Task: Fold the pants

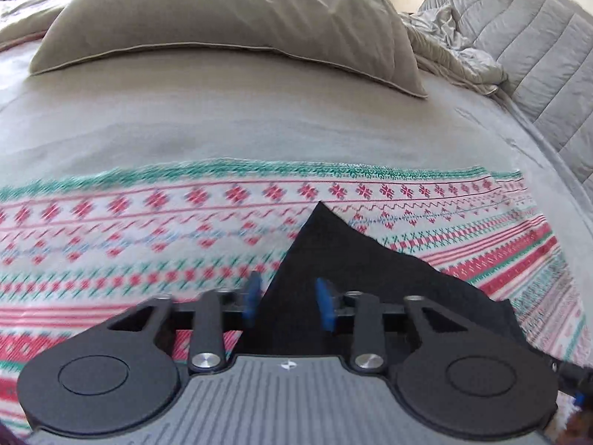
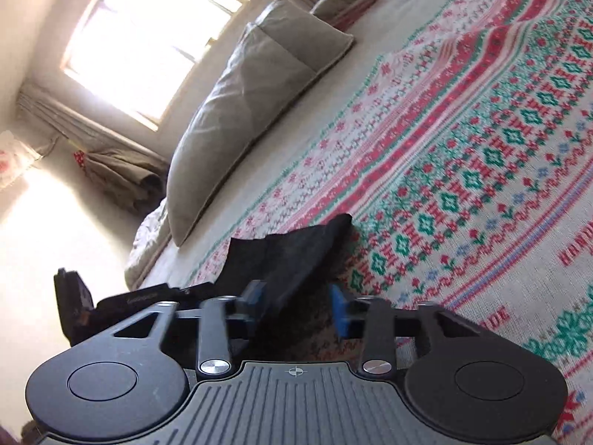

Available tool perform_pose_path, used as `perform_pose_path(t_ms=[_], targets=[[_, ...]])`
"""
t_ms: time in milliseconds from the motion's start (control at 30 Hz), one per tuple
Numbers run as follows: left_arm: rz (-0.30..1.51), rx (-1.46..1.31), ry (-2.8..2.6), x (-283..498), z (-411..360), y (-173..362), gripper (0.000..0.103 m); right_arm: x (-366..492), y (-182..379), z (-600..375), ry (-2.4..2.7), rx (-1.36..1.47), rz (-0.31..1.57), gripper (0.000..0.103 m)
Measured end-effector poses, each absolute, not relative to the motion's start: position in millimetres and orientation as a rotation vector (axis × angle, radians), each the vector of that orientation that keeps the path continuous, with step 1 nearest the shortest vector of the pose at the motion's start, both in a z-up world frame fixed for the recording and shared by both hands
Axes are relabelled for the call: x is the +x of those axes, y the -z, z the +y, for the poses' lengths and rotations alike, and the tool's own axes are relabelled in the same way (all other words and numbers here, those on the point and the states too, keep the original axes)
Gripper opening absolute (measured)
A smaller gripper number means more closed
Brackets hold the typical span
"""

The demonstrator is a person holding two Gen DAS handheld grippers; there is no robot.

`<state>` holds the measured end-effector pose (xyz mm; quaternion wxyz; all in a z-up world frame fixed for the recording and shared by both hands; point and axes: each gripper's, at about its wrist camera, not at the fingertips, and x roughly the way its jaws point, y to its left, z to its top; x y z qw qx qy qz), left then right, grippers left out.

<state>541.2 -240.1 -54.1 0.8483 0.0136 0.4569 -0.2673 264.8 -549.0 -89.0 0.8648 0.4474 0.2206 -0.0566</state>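
While jaws gape, black pants (image 1: 333, 259) corner points toward pillow (image 1: 222, 22).

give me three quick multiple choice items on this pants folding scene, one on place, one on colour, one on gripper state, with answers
1. Where does the patterned red, green and white knit blanket lie?
A. on the grey bed sheet
B. on a wooden floor
C. over a chair

2. What colour is the pants fabric?
A. white
B. black
C. yellow

3. How does the left hand-held gripper stand?
A. fingers apart with fabric between them
B. shut on a pillow
C. out of view

Answers:
1 A, grey sheet shows beyond the blanket's edge.
2 B, the cloth is plain black in both views.
3 A, its blue pads sit apart either side of the black cloth.
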Motion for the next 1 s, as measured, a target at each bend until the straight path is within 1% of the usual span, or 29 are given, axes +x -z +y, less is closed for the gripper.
perform_pose_path(t_ms=[33,67,167,400,567,767,933,1000], targets=[[0.957,0.044,0.557,539.7,-247.9,56.2,0.002,265.9,87.2,-547.2,0.126,0.911,0.465,0.008],[0.943,0.059,0.554,536.8,-255.0,56.7,0.001,265.3,84.9,-544.9,0.139,0.880,0.470,0.004],[0.863,0.092,0.589,518.7,-274.0,48.2,0.001,253.0,69.3,-539.0,0.195,0.771,0.479,0.000],[0.690,0.147,0.729,463.8,-330.8,12.0,0.001,191.8,29.4,-532.0,0.335,0.585,0.421,0.000],[0.593,0.151,0.818,425.8,-381.1,-2.6,0.001,137.3,19.8,-522.6,0.471,0.458,0.351,0.000],[0.542,0.221,0.865,389.4,-441.8,17.7,0.001,96.8,33.5,-535.2,0.630,0.457,0.345,0.000],[0.544,0.317,0.853,372.0,-483.7,51.0,0.001,76.8,44.5,-549.9,0.716,0.475,0.372,0.000],[0.553,0.355,0.822,370.0,-498.4,67.1,0.003,73.3,50.0,-557.7,0.728,0.501,0.394,0.000]])
